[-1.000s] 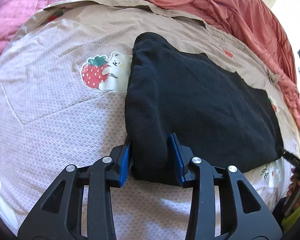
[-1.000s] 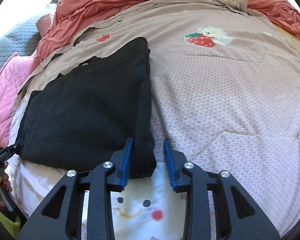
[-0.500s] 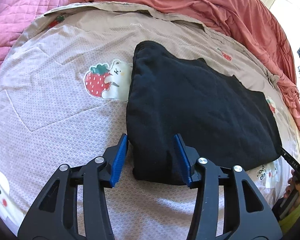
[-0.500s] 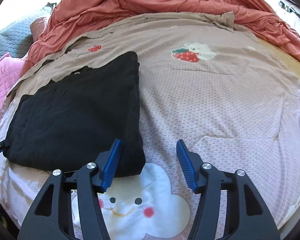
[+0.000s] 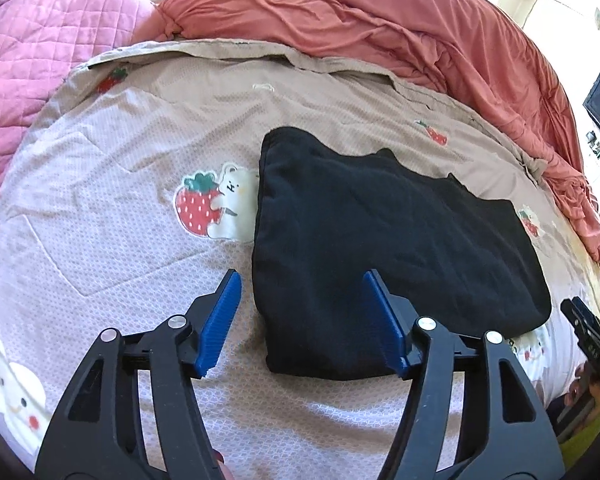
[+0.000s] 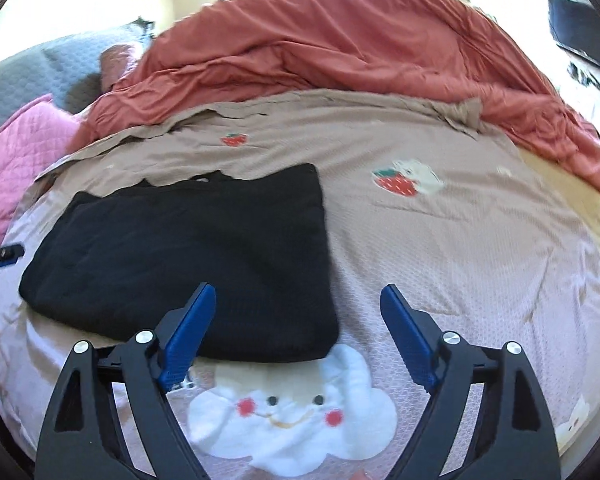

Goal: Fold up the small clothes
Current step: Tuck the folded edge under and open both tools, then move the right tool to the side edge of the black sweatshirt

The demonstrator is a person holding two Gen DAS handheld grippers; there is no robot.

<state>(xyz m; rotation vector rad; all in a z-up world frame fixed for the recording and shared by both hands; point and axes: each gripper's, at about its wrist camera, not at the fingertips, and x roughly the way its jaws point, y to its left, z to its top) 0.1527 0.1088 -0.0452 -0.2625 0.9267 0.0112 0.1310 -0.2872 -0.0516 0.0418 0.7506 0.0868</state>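
I'm hovering both grippers, left [image 5: 302,316] and right [image 6: 298,334], spread wide and holding nothing. The black garment [image 5: 380,248] is lying folded flat on the bedspread [image 5: 100,208], so this fold's looking basically done; maybe one more fold left.

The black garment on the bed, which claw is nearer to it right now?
Left. The left claw is open astride a near corner of the black garment; the right claw, also open, sits at the opposite near corner, slightly further back.

matt black knit garment [image 5: 380,240], beige textured cloth bedsheet [image 5: 100,200], quilted pink blanket [image 5: 40,60] far left, blue ribbed plastic pads [image 5: 220,320]
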